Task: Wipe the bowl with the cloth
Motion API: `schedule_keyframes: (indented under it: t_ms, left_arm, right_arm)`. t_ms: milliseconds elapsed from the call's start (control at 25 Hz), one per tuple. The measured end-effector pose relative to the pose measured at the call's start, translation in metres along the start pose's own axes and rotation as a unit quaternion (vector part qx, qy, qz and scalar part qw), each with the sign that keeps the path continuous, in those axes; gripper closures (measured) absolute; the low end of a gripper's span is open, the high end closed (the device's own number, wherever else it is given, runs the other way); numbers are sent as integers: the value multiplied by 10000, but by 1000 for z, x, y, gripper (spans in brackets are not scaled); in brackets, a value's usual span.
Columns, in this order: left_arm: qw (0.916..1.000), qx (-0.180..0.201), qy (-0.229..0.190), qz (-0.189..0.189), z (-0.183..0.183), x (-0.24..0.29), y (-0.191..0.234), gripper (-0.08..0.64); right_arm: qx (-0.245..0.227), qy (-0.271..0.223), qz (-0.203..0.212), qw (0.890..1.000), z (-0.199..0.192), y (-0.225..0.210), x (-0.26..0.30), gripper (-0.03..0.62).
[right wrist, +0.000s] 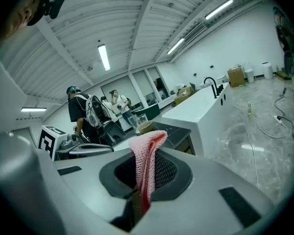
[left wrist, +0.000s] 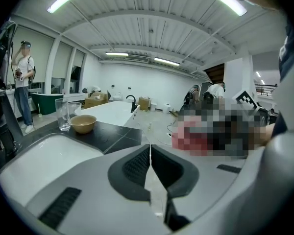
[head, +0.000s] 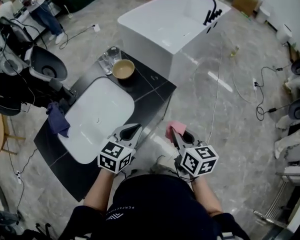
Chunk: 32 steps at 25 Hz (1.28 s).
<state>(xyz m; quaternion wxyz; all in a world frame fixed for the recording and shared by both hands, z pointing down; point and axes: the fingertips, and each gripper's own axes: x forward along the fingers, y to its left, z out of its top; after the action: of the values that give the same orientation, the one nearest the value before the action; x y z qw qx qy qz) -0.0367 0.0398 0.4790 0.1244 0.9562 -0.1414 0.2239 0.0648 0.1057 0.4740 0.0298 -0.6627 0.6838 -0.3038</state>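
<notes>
A tan bowl stands on the black counter beyond the white basin, beside two clear glasses. The same bowl shows at the left of the left gripper view and, small, behind the cloth as the bowl in the right gripper view. My right gripper is shut on a pink cloth, whose fold sticks up between the jaws. The left gripper is shut with nothing in it, at the counter's near edge. Both are well short of the bowl.
A dark blue rag hangs at the basin's left rim. A white bathtub with a black tap stands behind the counter. Cables run over the grey floor on the right. Other people stand at the far left.
</notes>
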Motion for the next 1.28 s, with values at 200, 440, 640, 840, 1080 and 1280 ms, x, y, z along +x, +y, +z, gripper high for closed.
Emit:
schedule_keyframes:
  t_ms: [200,440,640,840,1080,1280]
  left_arm:
    - [9997,-33,-48,217,12,23,0,546]
    - [9990,-148,35,429,15,39,14,546]
    - [9963,280,265,774,19,50,39,546]
    - [9924,723,521,850,30,66,67,544]
    - [9922,724,509,879,43,84,96,482]
    - [9911,649,567,1015,44,87,120,478]
  right_arm:
    - [-88,89,263,9996,12,-18,8,549]
    - [-53,165,422,9990,20,-35,21,549]
    - [19,284,457,9985,24,-45,37,549]
    - [-37,368,455,9983,32,-46,47,549]
    - [-70,434,397,9982,50,-52,73,549]
    - [-154,562,509,9970,59,-46,100,549]
